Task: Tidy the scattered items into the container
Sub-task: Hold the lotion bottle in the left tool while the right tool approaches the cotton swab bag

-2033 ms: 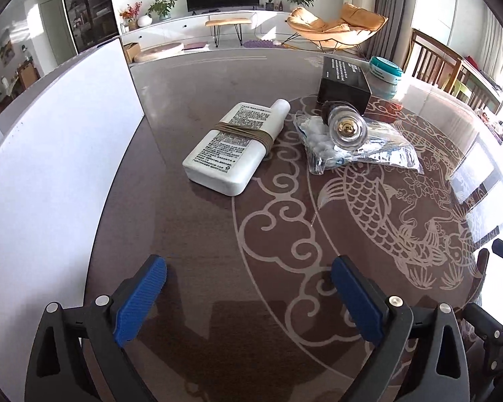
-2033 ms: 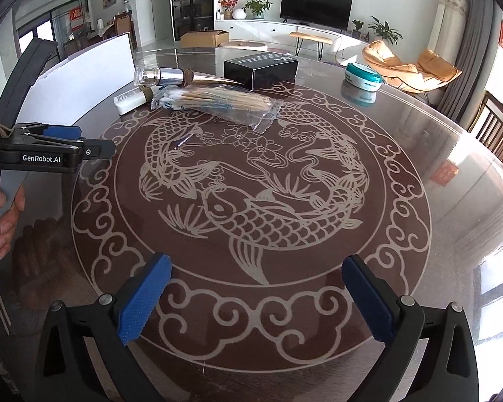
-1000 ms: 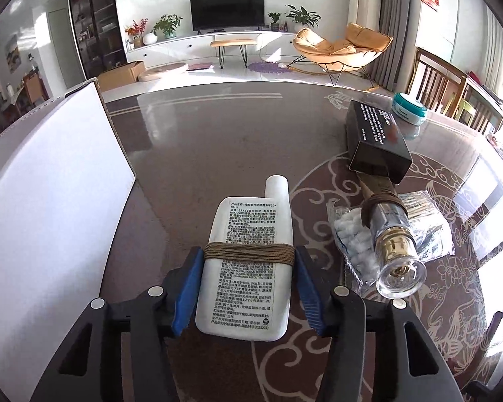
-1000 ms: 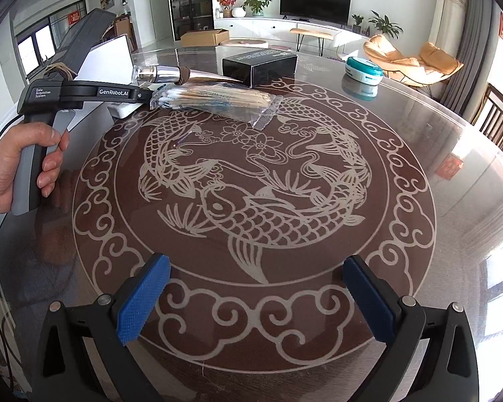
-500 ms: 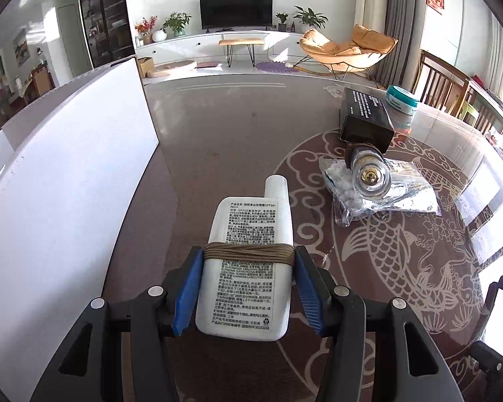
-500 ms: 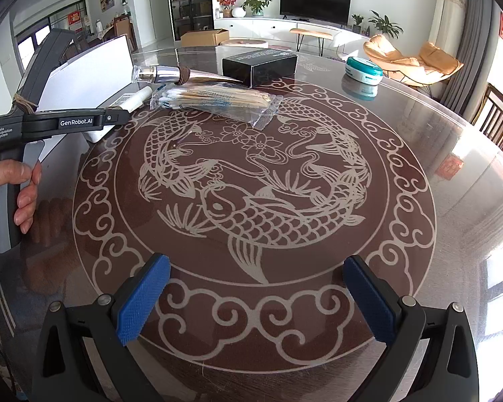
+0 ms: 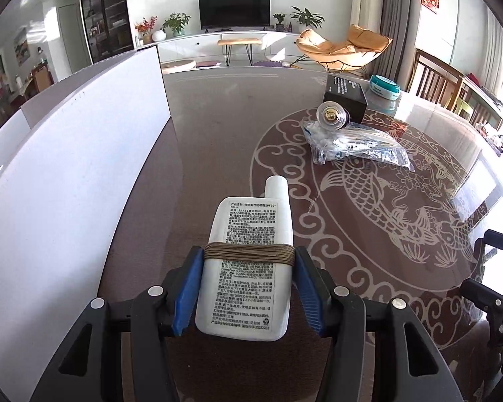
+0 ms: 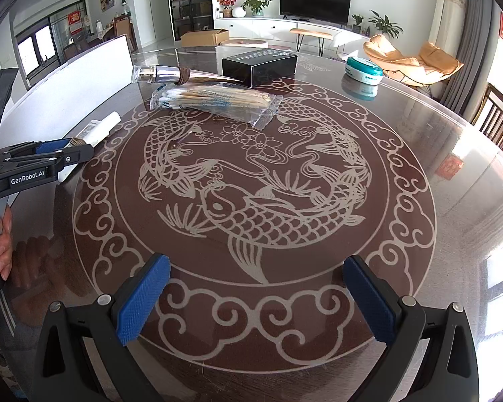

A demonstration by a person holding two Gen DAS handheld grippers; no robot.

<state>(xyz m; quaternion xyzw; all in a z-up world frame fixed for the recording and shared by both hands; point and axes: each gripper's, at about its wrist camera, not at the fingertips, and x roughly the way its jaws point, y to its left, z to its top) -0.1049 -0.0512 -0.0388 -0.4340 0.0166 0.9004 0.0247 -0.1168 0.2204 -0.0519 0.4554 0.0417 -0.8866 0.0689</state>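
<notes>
My left gripper [image 7: 248,278] is shut on a flat white sunscreen bottle [image 7: 251,254] with brown cord wound round it, held above the table, cap pointing away. It also shows in the right wrist view [image 8: 99,130], in the left gripper [image 8: 60,154]. The white container [image 7: 67,174] stands along the table's left side. A bag of cotton swabs [image 8: 214,104], a silver-capped brush [image 8: 171,74] lying on it, a black box [image 8: 260,65] and a teal round tin [image 8: 364,68] lie at the far side. My right gripper [image 8: 256,298] is open and empty above the near table edge.
The round brown table [image 8: 452,201] has a glass top with a pale fish pattern. Wooden chairs [image 7: 436,77] stand beyond its far right edge. A living room with a television and a lounge chair lies behind.
My left gripper closed on the sunscreen bottle, lifted it and drew it back toward me, away from the swabs and box. The right gripper has stayed still.
</notes>
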